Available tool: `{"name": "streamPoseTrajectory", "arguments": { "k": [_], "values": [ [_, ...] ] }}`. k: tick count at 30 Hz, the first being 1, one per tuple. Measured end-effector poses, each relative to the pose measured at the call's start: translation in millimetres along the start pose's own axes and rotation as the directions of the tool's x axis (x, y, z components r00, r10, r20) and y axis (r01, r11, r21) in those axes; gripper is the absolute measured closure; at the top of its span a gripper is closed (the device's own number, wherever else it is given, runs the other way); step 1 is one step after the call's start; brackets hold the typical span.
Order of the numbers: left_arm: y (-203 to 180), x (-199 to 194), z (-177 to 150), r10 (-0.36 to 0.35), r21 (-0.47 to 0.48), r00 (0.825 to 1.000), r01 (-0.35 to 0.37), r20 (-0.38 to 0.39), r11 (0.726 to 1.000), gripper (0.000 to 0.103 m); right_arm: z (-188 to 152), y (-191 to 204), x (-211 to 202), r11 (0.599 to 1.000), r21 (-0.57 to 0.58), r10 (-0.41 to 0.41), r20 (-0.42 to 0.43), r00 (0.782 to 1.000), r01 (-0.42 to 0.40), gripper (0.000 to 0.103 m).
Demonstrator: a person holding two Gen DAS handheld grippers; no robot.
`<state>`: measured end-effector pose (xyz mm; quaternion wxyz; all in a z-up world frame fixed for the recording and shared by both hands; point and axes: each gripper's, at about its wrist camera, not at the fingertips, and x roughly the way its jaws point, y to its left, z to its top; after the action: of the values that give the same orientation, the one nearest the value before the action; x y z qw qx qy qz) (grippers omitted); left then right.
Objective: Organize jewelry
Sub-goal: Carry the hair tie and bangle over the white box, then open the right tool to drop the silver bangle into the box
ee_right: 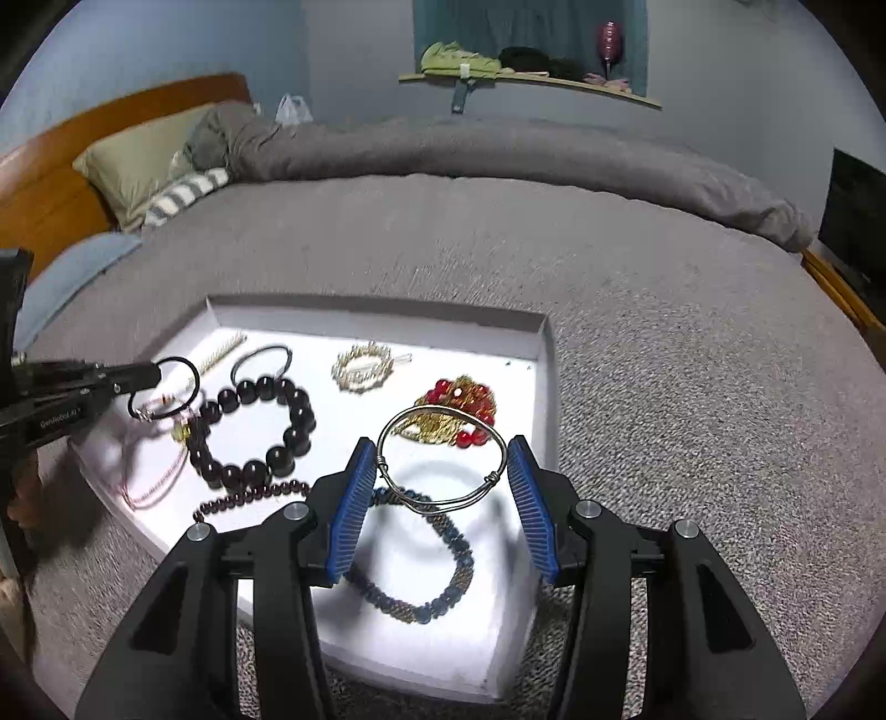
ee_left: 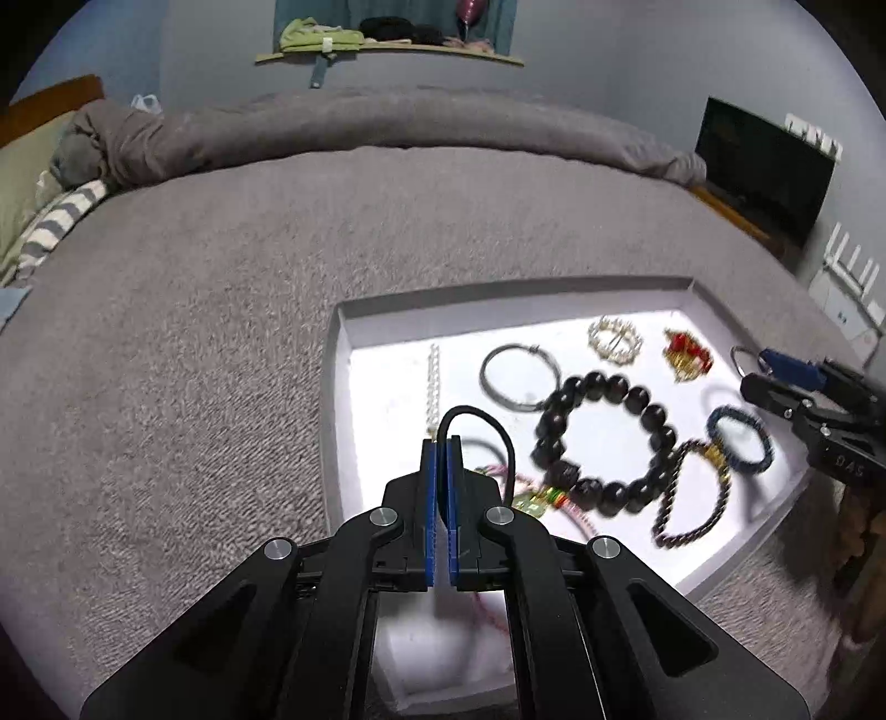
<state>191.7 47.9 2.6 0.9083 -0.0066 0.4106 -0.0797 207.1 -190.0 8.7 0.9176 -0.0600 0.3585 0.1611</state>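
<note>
Holding a black hair tie (ee_left: 479, 426), left tool (ee_left: 441, 443); right tool (ee_right: 443, 459) grips silver bangle (ee_right: 443, 455) above tray (ee_right: 382, 318)

Two fisheye views, each mounted on a hand-held gripper and looking forward and steeply down along its own fingers. Left wrist view: sits close above the near left part of the white tray (ee_left: 686, 288), facing across the grey bedspread (ee_left: 221, 310) toward the far wall shelf (ee_left: 387, 52); the right gripper (ee_left: 775, 376) enters at its right edge. Right wrist view: sits close above the tray's (ee_right: 545, 354) near right part, facing the same wall and shelf (ee_right: 526, 80), with the headboard (ee_right: 50, 166) at left; the left gripper (ee_right: 149, 376) enters at its left edge. Shared: tray, dark bead bracelet (ee_left: 603, 437) (ee_right: 255, 426), bedspread, shelf.
</note>
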Motion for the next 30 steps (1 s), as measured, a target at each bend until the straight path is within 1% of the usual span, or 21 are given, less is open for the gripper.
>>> {"name": "streamPoseTrajectory", "arguments": {
  "k": [3,7,10,15,21,25,26,28,30],
  "values": [
    [0,2,-1,0.006,-0.002,1.000,-0.006,-0.012,1.000,0.100,-2,5,6,1.000,-0.013,-0.001,-0.013,1.000,0.000,0.054],
    [1,6,-2,0.018,-0.004,1.000,-0.018,-0.021,1.000,0.100,4,9,14,1.000,-0.026,-0.007,-0.023,1.000,0.006,0.054],
    [3,12,-2,0.037,-0.015,0.999,-0.037,-0.031,0.999,0.100,12,8,21,1.000,-0.009,-0.020,-0.029,0.999,0.020,0.054],
    [0,17,-2,0.038,-0.010,0.999,-0.038,-0.035,0.999,0.100,14,8,32,0.999,-0.019,-0.052,-0.064,0.997,0.051,0.054],
    [-2,21,-1,0.056,0.001,0.998,-0.056,-0.034,0.998,0.100,13,10,33,0.998,-0.028,-0.063,-0.061,0.996,0.061,0.054],
    [-1,19,-3,0.054,-0.002,0.998,-0.054,-0.031,0.999,0.100,13,6,29,0.999,-0.001,-0.051,-0.041,0.998,0.051,0.054],
    [-3,19,-3,0.055,-0.001,0.998,-0.056,-0.031,0.998,0.099,13,5,28,0.999,0.007,-0.048,-0.036,0.998,0.048,0.054],
    [-4,18,-3,0.044,-0.003,0.999,-0.044,-0.026,0.999,0.094,14,1,24,0.999,0.030,-0.042,-0.022,0.999,0.043,0.053],
    [-5,16,-3,0.019,-0.010,1.000,-0.019,-0.015,1.000,0.085,15,-5,19,0.998,0.065,-0.026,0.000,1.000,0.026,0.051]
  ]
}}
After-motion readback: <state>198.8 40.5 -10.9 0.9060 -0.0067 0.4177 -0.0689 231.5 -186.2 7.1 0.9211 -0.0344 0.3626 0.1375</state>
